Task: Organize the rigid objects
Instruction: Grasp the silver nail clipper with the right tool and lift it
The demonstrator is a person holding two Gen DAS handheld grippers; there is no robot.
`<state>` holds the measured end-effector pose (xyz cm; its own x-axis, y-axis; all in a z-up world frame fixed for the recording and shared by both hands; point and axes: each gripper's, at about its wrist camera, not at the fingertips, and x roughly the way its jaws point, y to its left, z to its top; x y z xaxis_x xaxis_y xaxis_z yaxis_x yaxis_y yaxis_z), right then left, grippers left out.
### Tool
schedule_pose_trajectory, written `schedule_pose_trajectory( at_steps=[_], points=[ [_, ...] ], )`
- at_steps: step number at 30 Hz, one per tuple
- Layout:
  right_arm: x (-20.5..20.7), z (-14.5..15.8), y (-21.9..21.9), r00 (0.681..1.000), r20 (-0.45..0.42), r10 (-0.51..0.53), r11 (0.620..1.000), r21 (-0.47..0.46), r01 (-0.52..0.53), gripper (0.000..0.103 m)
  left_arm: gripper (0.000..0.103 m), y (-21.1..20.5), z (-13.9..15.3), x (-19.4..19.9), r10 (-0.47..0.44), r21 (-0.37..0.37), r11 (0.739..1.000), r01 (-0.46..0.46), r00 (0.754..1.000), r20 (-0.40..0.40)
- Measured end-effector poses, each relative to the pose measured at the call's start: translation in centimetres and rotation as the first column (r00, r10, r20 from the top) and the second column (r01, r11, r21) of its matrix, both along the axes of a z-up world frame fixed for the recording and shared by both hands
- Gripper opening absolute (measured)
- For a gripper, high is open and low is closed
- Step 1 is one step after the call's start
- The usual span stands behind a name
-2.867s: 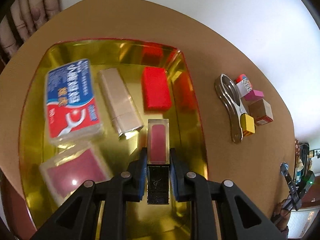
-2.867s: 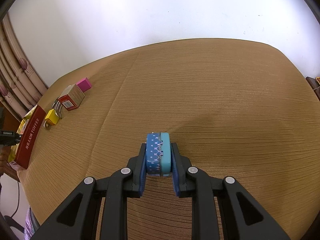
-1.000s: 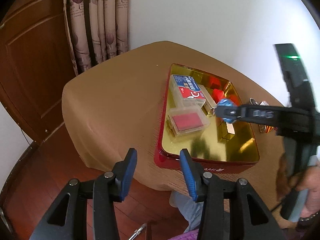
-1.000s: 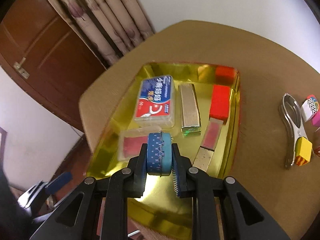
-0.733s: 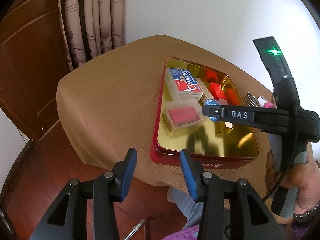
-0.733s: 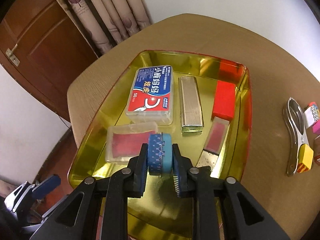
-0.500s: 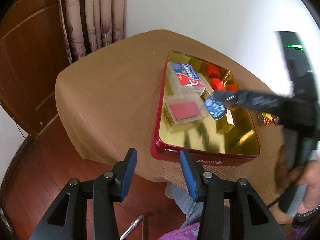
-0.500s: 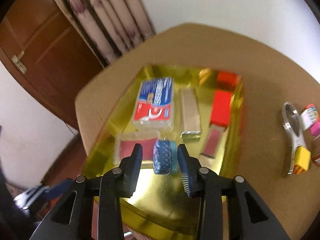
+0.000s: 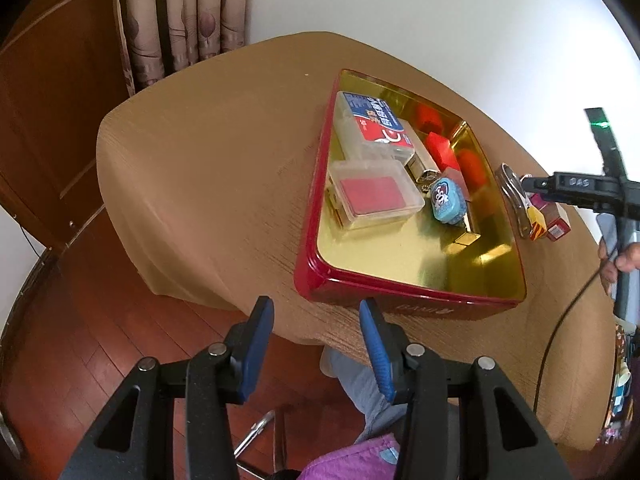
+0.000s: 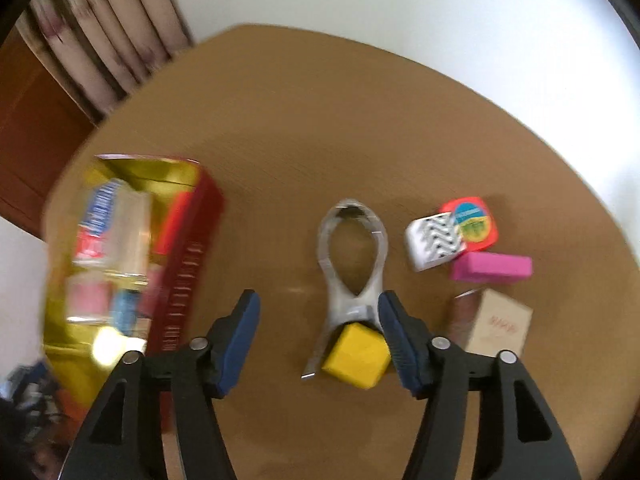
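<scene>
A red tin tray with a gold inside [image 9: 400, 292] sits on the brown table; it shows blurred at the left of the right wrist view [image 10: 188, 264]. In the tray lie a blue round tin [image 9: 448, 201], a clear case with a red card [image 9: 372, 196], a blue-and-red box [image 9: 376, 122], a gold bar and red blocks. My left gripper [image 9: 316, 342] is open and empty, off the table's near edge. My right gripper [image 10: 318, 334] is open and empty above a metal clip [image 10: 352, 256] and a yellow cube [image 10: 356, 354].
Right of the clip lie a white zigzag block [image 10: 434, 242], a red-rimmed round sticker piece [image 10: 474, 222], a pink block [image 10: 492, 266] and a tan box [image 10: 500, 324]. Curtains and a wooden door stand behind the table. The floor is wood.
My right gripper opened, left the blue round tin in the tray, and swung right to the clip and yellow cube. My left gripper let go of its block earlier and pulled back off the table.
</scene>
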<state>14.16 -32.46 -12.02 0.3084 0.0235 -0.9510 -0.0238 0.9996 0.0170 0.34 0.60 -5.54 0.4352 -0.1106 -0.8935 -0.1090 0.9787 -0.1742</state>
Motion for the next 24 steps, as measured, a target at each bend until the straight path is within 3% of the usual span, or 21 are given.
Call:
schedule_pose_trajectory(
  at_steps=[5, 9, 12, 13, 15, 19, 24],
  points=[
    [2.0, -2.0, -0.3, 0.998, -0.057, 0.008, 1.0, -0.009, -0.009, 0.063, 0.045, 0.2, -0.4, 0.2, 0.003, -0.016, 1.0, -0.003, 1.0, -0.023],
    [3.5, -4.1, -0.9, 0.993, -0.117, 0.004, 1.0, 0.001, -0.004, 0.056, 0.045, 0.2, -0.9, 0.5, -0.001, -0.031, 1.0, 0.0, 0.999, -0.05],
    [4.2, -4.4, -0.2, 0.993, -0.113, 0.026, 0.999, -0.031, -0.03, 0.043, 0.045, 0.1, -1.0, 0.6, 0.0, -0.027, 1.0, -0.002, 0.999, -0.052],
    [4.4, -4.1, -0.1, 0.994, -0.11, 0.027, 0.999, -0.031, -0.03, 0.032, 0.045, 0.2, -1.0, 0.6, 0.002, -0.028, 1.0, -0.004, 0.999, -0.053],
    [4.9, -3.9, 1.0, 0.995, -0.092, 0.037, 0.998, -0.039, -0.04, 0.032, 0.045, 0.2, -1.1, 0.7, 0.008, -0.03, 1.0, -0.009, 0.998, -0.059],
    [3.9, -0.9, 1.4, 0.998, -0.019, 0.056, 0.998, 0.002, -0.056, 0.031, 0.045, 0.3, -1.3, 0.7, 0.013, -0.036, 0.999, -0.016, 0.997, -0.072],
    [1.0, 6.1, -0.7, 0.986, 0.165, -0.004, 0.998, 0.067, -0.007, 0.03, 0.045, 0.2, -0.9, 0.4, 0.014, -0.018, 1.0, -0.015, 0.998, -0.057]
  ],
)
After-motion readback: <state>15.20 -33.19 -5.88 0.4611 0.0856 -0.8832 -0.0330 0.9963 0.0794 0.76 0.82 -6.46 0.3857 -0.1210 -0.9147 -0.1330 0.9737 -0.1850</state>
